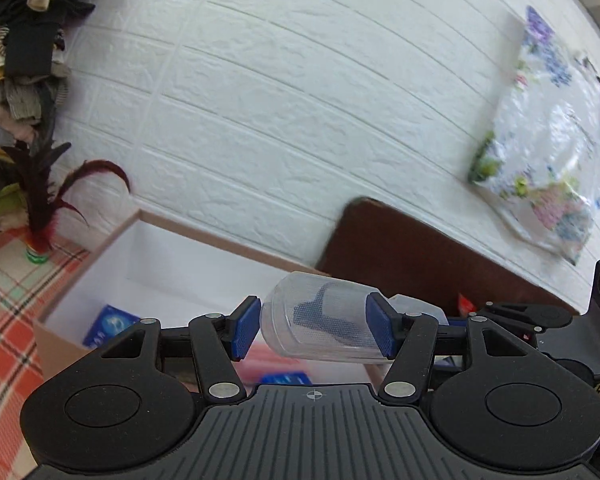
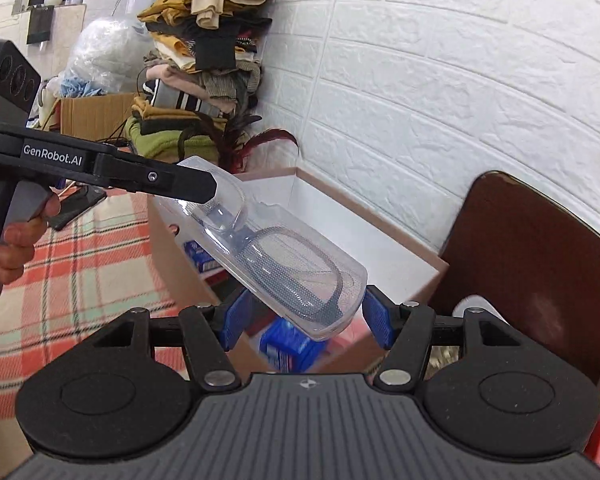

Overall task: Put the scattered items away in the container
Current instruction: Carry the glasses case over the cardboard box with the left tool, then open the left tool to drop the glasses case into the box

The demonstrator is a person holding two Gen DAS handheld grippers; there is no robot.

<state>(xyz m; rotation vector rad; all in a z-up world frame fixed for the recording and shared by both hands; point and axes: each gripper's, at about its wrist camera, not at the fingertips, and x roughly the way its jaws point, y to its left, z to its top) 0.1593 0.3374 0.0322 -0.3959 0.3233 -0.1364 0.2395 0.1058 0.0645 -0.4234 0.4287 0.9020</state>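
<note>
A clear plastic glasses case (image 1: 320, 316) with dark glasses inside is held in the air by both grippers. My left gripper (image 1: 314, 326) has its blue pads (image 1: 246, 326) pressed on one end of it. In the right wrist view the case (image 2: 284, 256) slants up to the left, and my right gripper (image 2: 306, 320) is shut on its near end. My left gripper (image 2: 204, 192) clamps the far end, with a person's hand (image 2: 8, 248) on its handle. Just below stands an open cardboard box (image 2: 380, 216) with a white inside.
Blue packets (image 2: 288, 346) lie in the box (image 1: 220, 236). A dark feather shuttlecock (image 1: 40, 220) stands on the plaid cloth (image 1: 8, 320) left of it. A brown chair back (image 2: 540, 260) rises at the right. Clothes (image 2: 208, 40) are stacked against the white brick wall.
</note>
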